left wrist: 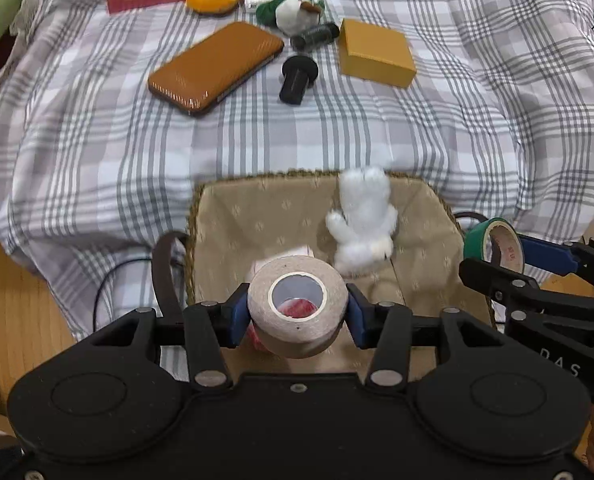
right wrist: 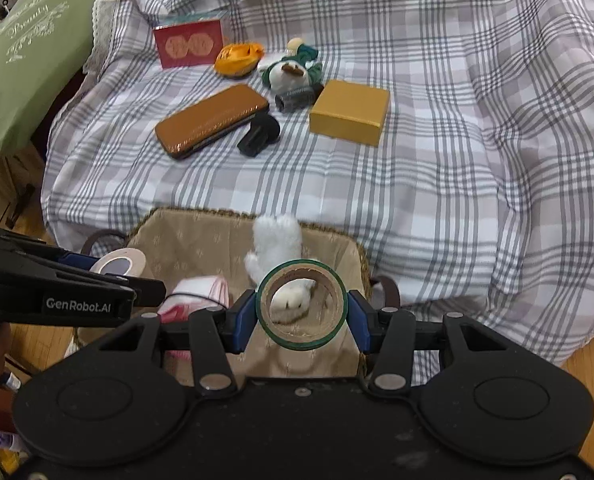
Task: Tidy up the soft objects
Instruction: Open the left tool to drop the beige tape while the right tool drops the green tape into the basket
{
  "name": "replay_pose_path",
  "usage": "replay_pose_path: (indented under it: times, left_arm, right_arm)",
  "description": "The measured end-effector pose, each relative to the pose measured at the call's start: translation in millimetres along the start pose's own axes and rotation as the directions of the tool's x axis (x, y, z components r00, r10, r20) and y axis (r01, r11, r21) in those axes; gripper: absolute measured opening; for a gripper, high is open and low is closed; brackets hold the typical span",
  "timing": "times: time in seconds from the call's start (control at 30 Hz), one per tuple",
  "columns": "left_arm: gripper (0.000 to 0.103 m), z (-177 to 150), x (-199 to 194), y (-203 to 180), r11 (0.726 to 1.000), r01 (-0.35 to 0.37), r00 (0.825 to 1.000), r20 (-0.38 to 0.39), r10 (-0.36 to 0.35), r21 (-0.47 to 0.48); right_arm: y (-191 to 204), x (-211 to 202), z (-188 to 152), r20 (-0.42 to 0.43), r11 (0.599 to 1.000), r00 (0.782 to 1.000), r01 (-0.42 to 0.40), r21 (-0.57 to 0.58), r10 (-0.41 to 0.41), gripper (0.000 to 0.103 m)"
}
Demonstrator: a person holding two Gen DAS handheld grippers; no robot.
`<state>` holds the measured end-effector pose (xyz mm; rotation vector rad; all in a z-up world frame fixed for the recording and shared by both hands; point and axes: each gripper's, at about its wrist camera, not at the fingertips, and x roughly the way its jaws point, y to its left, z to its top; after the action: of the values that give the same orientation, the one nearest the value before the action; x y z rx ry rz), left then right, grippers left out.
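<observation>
Tape rolls fill both tools: your left tool clamps the beige tape roll, your right tool the green tape roll, both above the lined basket. Release them inside, beside the white plush toy.

plaid-covered bed carries brown case, yellow box, red box. also orange pouch, plush duck, 2 black cylinders. lined basket at its near edge.

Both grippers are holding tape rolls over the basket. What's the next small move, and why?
Probably lower the left gripper and release its beige tape roll into the basket: it hangs above the lining, beside the white plush, with bare room below.
</observation>
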<state>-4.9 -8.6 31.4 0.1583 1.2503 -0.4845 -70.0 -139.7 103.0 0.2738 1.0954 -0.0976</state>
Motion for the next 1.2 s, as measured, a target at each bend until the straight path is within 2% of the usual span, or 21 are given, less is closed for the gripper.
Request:
replay_pose_path:
  times: [0.17,0.4,0.8,0.9,0.97,1.2]
  left_arm:
    - [0.048,-10,4,0,0.999,0.028,0.999,-0.041,-0.029,-0.018]
    - [0.048,-16,12,-2,0.999,0.026,0.997,-0.076,-0.027,-0.023]
    - [0.048,-14,15,-4,1.0,0.014,0.997,-0.08,-0.015,-0.01]
    - [0.05,-13,15,-4,1.0,0.01,0.997,-0.08,-0.01,-0.005]
    - [0.057,-13,15,-5,1.0,0.008,0.997,-0.076,-0.008,-0.006]
    - [0.058,-12,17,-3,1.0,0.002,0.997,-0.079,-0.003,-0.009]
  right_arm:
    - [1,5,-5,-0.049,1.0,0.999,-0.011,0.007,0.012,0.046]
    - [4,12,-8,-0.097,1.0,0.995,-0.022,-0.002,0.021,0.046]
    - [4,18,-5,-0.119,1.0,0.992,-0.028,0.0,0.028,0.047]
    - [3,20,-4,-0.125,0.999,0.992,-0.033,0.007,0.034,0.047]
    - [3,21,-5,-0.131,0.999,0.991,-0.037,0.011,0.038,0.048]
    - [1,22,-4,-0.127,0.999,0.991,-0.032,0.023,0.034,0.052]
